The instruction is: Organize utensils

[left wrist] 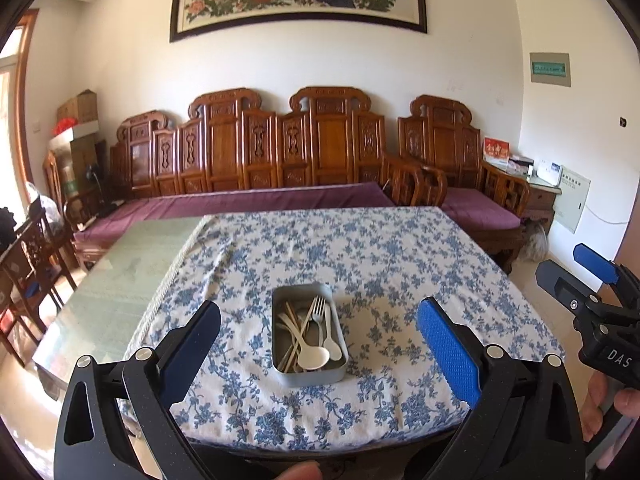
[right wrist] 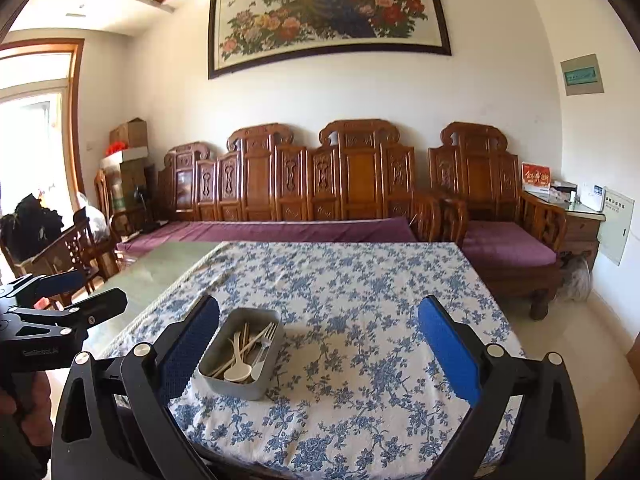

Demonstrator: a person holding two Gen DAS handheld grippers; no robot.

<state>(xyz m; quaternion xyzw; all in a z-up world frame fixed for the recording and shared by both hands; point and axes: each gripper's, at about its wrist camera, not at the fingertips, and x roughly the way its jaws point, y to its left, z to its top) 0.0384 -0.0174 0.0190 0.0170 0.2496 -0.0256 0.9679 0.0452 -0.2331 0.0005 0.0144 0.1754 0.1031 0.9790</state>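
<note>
A grey rectangular tin (left wrist: 280, 300) stands on the blue-flowered tablecloth (left wrist: 380, 264). In it lie a metal fork (left wrist: 318, 308), white plastic spoons (left wrist: 316, 356) and wooden chopsticks (left wrist: 296, 326), all heaped together. My left gripper (left wrist: 320, 344) is open and empty, held above the near table edge with the tin between its fingers in view. My right gripper (right wrist: 320, 344) is open and empty; the tin (right wrist: 236, 384) sits just inside its left finger (right wrist: 188, 344). The right gripper also shows at the right of the left wrist view (left wrist: 576, 280).
The cloth covers the right part of a green glass-topped table (left wrist: 132, 264). A carved wooden sofa with purple cushions (left wrist: 260, 200) stands behind the table. Wooden chairs (left wrist: 32, 256) stand at the left. A small cabinet (left wrist: 540, 196) stands at the far right.
</note>
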